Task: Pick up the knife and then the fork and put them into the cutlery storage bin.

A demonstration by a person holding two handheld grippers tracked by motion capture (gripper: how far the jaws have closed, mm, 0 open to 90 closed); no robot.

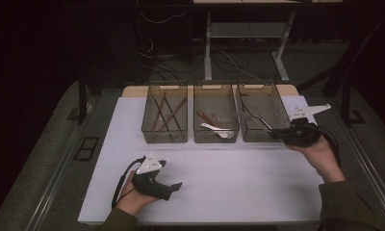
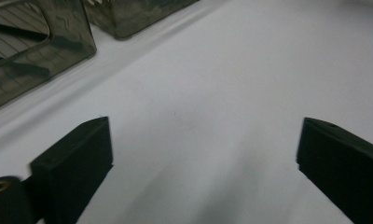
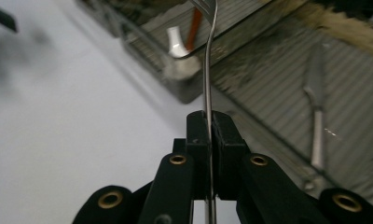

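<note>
From above, the right gripper (image 1: 275,133) held a metal fork (image 1: 256,117) over the right-hand basket (image 1: 275,94); the left gripper (image 1: 173,188) hung over the white table (image 1: 229,173). Its own view showed jaws wide apart, empty. The right gripper's view showed jaws clamped on the fork's handle (image 3: 208,84).

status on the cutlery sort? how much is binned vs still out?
Mostly done, by the look of it. The left bin holds chopsticks, the middle bin a white spoon and a red-handled piece. In hand: the right claw is shut on a metal fork over the right bin, where a knife already lies. Left: releasing it. The left claw is open, nothing between its jaws.
</note>
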